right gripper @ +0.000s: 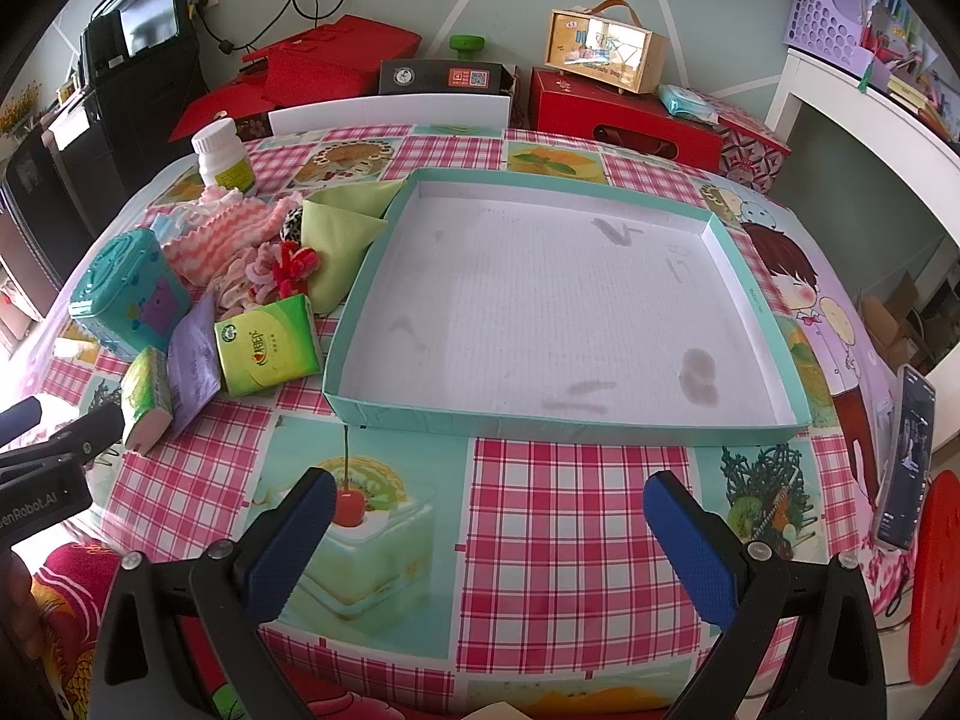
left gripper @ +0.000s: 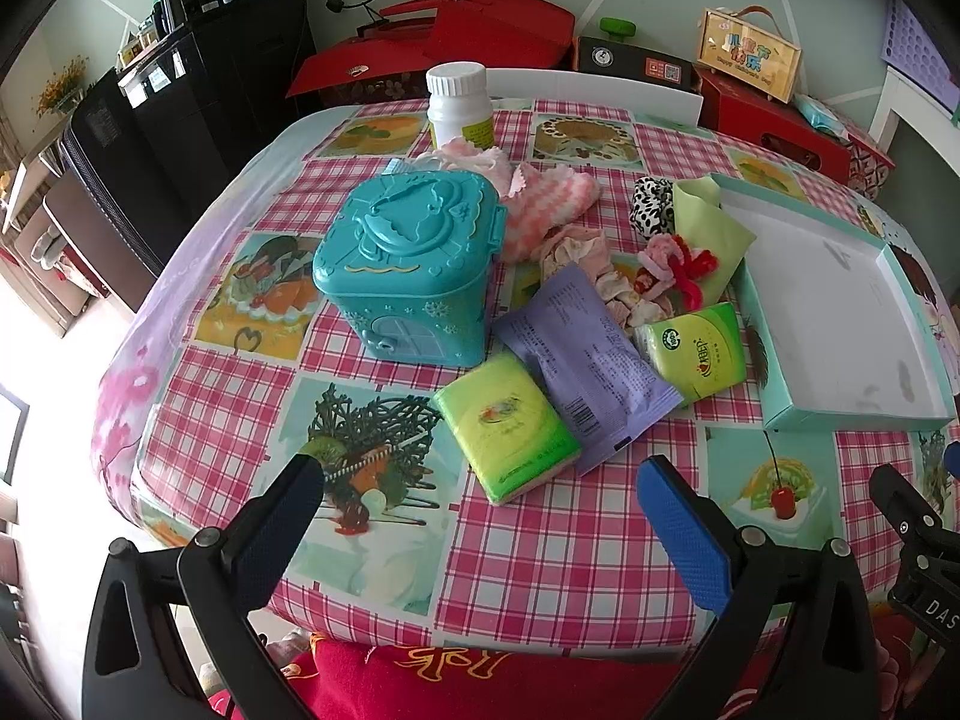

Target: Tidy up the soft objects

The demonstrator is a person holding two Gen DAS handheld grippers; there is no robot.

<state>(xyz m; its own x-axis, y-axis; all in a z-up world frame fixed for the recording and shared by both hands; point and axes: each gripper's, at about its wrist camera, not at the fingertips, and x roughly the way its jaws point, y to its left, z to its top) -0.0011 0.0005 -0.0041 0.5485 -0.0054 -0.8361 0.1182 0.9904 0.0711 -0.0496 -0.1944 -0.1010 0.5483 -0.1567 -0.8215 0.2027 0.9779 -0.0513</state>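
A pile of soft things lies mid-table: two green tissue packs (left gripper: 507, 429) (left gripper: 696, 351), a purple wipes packet (left gripper: 585, 357), a pink striped cloth (left gripper: 540, 198), pink socks (left gripper: 591, 264), a red-and-pink scrunchie (left gripper: 678, 261), a spotted scrunchie (left gripper: 651, 204) and a green cloth (left gripper: 711, 228). The teal-rimmed shallow box (right gripper: 750, 300) stands empty to their right. My left gripper (left gripper: 480, 504) is open above the near table edge, just short of the nearer tissue pack. My right gripper (right gripper: 489, 516) is open in front of the box.
A teal plastic toy case (left gripper: 414, 264) and a white pill bottle (left gripper: 459, 105) stand by the pile. Red boxes (right gripper: 624, 117) and a small wooden case (right gripper: 603, 48) line the far side. A phone (right gripper: 906, 456) stands at the right table edge.
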